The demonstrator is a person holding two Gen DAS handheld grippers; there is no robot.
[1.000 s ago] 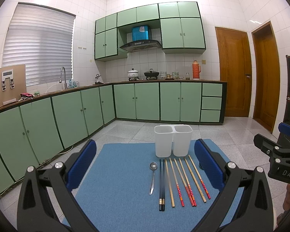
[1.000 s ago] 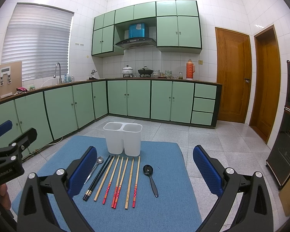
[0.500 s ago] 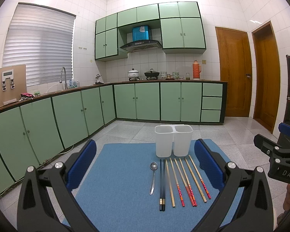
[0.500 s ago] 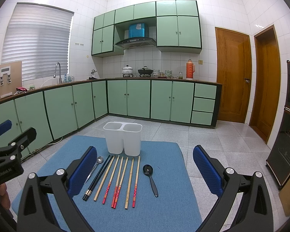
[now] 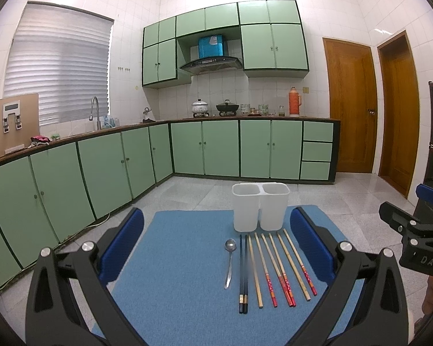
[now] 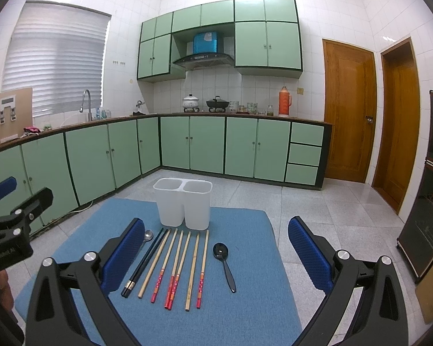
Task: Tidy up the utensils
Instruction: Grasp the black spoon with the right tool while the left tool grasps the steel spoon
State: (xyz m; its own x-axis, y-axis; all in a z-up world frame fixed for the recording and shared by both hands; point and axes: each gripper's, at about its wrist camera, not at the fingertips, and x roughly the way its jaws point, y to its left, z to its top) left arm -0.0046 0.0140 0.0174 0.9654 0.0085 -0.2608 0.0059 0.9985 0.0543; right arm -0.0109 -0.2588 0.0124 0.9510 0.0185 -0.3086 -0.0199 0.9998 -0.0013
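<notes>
Both the left gripper (image 5: 216,239) and right gripper (image 6: 216,248) gape wide, grasping nothing. At frame centre, chopsticks (image 6: 176,262) lie below the white holder (image 6: 183,201).

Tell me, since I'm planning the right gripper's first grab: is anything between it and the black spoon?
Nothing visible is. The right gripper is open above the mat, and the black spoon lies alone on bare mat, clear of the chopsticks beside it and the white holder behind.
</notes>
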